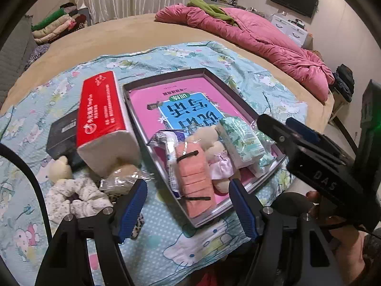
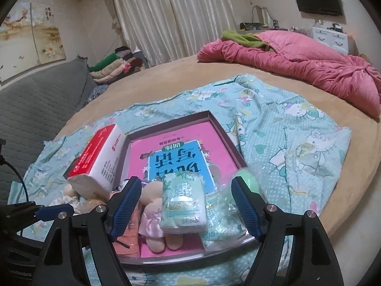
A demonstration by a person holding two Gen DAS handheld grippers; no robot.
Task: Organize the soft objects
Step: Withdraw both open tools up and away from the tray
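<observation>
A shallow grey tray (image 1: pixel 133 100) with a pink book in it lies on a Hello Kitty sheet. In its near end lie a pink folded cloth (image 1: pixel 195 178), a plush doll (image 1: pixel 214 147) and a green tissue pack (image 1: pixel 240 138). My left gripper (image 1: pixel 188 205) is open over the pink cloth. My right gripper (image 2: pixel 185 205) is open around the green tissue pack (image 2: pixel 183 205), which rests in the tray (image 2: pixel 228 138) beside the doll (image 2: pixel 152 212). A red tissue box (image 1: pixel 102 112), a small bear (image 1: pixel 60 169) and a white scrunchie (image 1: pixel 76 197) lie left of the tray.
A black box (image 1: pixel 62 138) sits under the red tissue box. A plastic-wrapped item (image 1: pixel 121 178) lies by my left fingers. A pink quilt (image 1: pixel 257 40) lies at the far side of the bed. Folded clothes (image 1: pixel 54 26) are stacked far left. A green ball (image 2: pixel 245 178) sits by the tray.
</observation>
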